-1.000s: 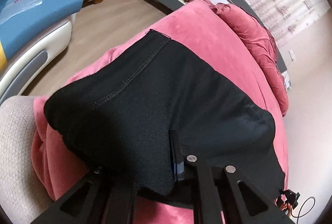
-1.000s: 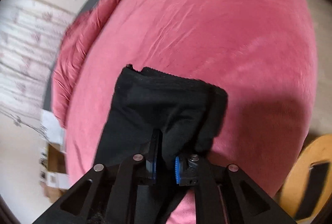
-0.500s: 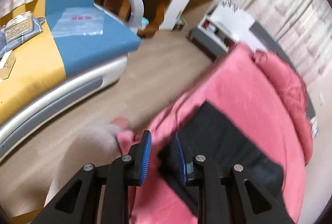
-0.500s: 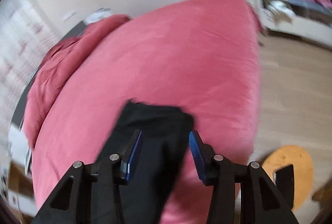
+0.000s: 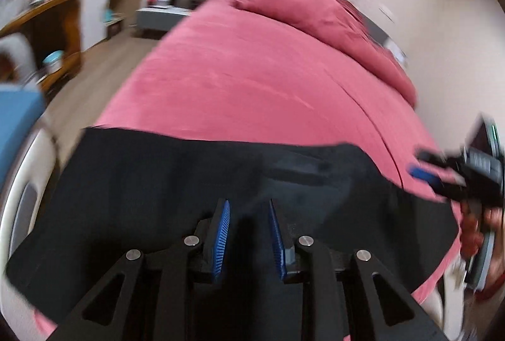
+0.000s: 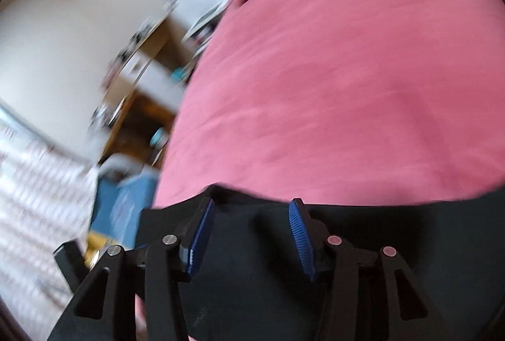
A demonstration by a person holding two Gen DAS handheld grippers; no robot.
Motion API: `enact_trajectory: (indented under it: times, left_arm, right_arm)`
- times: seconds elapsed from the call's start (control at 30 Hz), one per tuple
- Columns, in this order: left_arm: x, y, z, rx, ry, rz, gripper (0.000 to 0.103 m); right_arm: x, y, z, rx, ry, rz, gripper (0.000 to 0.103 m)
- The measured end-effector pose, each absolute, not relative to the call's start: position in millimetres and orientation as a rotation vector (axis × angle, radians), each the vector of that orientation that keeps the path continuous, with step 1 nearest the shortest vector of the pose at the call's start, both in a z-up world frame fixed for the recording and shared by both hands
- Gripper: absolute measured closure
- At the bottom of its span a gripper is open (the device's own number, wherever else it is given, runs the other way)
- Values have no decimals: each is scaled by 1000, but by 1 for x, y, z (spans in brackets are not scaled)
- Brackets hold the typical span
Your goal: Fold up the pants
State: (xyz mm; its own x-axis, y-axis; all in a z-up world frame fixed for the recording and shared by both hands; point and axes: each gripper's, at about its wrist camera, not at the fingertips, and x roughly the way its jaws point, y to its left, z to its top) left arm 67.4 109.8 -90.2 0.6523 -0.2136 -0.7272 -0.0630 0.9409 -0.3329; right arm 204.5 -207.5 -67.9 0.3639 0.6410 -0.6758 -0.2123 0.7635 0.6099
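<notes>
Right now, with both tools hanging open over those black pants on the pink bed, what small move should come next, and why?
Probably lower the left tool onto the near edge of the pants and pinch it. Both tools are open and hold nothing, the right tool too, and the pants lie spread across the bed, likely needing another fold.

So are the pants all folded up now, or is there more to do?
Partly. The black pants lie as a wide band across the near edge of the pink bed, so some folding looks done. Nothing is in hand: the left tool and right tool are both open above the cloth. That band looks long enough for another fold.
</notes>
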Motion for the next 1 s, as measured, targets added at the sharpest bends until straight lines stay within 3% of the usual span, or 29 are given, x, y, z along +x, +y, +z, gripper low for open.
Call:
enact_trajectory:
  times: [0.23, 0.33, 0.43, 0.6, 0.87, 0.93, 1.0]
  left_arm:
    - [83, 98, -117, -286, 935, -130, 77]
    - [78, 114, -129, -375, 948, -127, 77]
    - [71, 121, -132, -453, 927, -133, 77]
    - [72, 121, -132, -466, 927, -119, 77]
    - [79, 123, -137, -416, 930, -105, 77]
    - [79, 126, -131, -453, 953, -88, 77]
    - [80, 126, -124, -473, 958, -71, 77]
  right_arm:
    - [241, -133, -106, 394, 1257, 654, 53]
    - [261, -114, -122, 418, 1361, 795, 59]
    - [262, -98, -133, 342, 1328, 743, 87]
    - [264, -111, -117, 467, 1110, 665, 94]
    - [267, -99, -147, 276, 1106, 553, 95]
    - [268, -101, -141, 298, 1110, 559, 89]
    - [267, -122, -123, 366, 1047, 528, 69]
